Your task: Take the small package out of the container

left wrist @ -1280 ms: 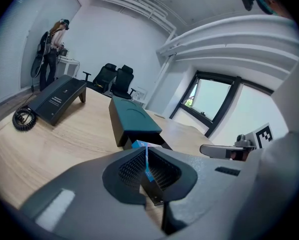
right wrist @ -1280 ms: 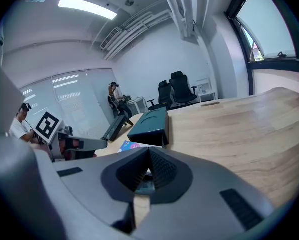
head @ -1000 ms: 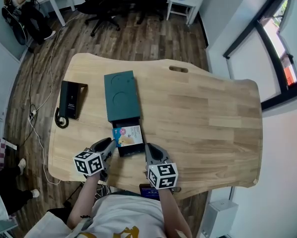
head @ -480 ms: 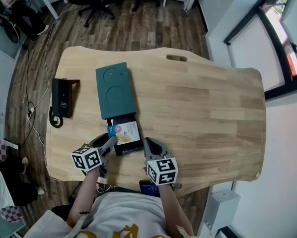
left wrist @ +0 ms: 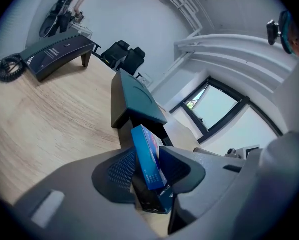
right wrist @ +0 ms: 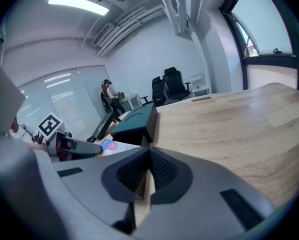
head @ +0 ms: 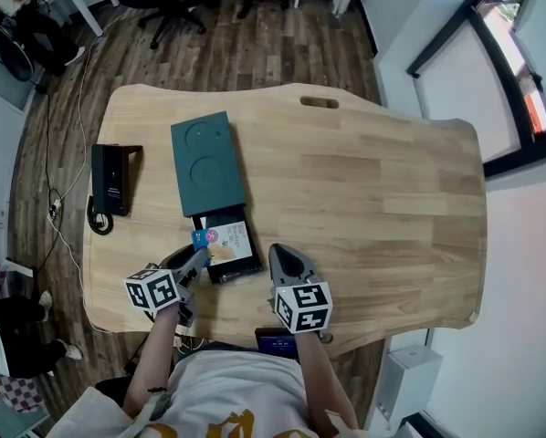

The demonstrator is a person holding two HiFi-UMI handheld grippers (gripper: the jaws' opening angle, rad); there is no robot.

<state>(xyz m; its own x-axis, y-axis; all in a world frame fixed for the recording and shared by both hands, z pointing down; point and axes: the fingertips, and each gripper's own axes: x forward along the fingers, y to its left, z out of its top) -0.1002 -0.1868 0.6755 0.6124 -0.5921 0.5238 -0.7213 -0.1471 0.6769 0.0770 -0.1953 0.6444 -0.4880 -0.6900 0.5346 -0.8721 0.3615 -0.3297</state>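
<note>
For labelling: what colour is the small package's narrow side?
Bright blue, on the small flat package; best in left gripper view.

text: none legible | small package (head: 228,236) print: too blurred

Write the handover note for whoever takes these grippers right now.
Left gripper: jaws closing on the left edge of the small package.
Right gripper: shut, empty, just right of the drawer.
Container: teal box, drawer slid out toward you, with the package lying in it.
Done: drawer open, package reached.
Left: firm up the grip, then lift the package out.
</note>
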